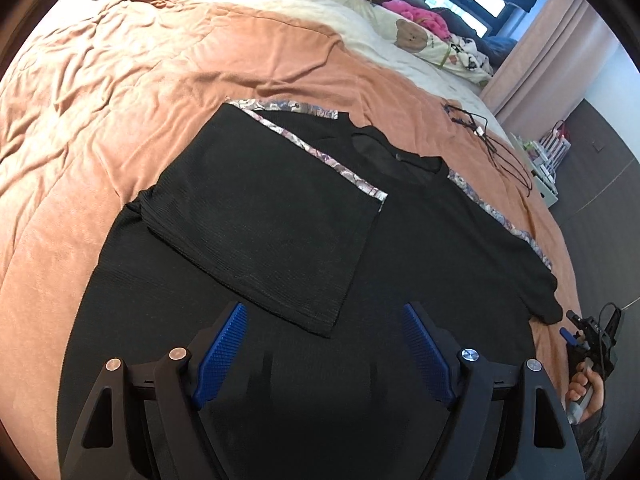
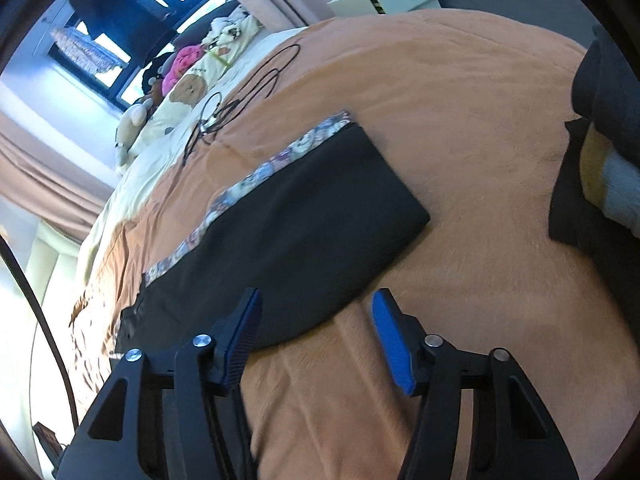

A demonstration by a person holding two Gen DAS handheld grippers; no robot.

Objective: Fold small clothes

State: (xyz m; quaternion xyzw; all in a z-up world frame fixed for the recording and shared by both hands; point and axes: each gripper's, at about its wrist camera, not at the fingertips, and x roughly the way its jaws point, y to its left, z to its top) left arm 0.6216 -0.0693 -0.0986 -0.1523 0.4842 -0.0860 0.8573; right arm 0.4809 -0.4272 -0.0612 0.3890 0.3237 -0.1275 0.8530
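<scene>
Black shirt (image 1: pixel 420 240) spread mid-frame on orange blanket (image 1: pixel 120 100), one sleeve folded over. Left gripper (image 1: pixel 324 352) low centre, wide open, empty. Right gripper (image 2: pixel 316 340) part open, empty, at sleeve edge.

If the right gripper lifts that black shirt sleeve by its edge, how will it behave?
The black shirt probably goes limp: one sleeve already lies folded flat over the body. Its ribbed knit looks thin, so likely light. On the fuzzy orange blanket it may drag rather than slide, so lifting clear seems safer.
</scene>
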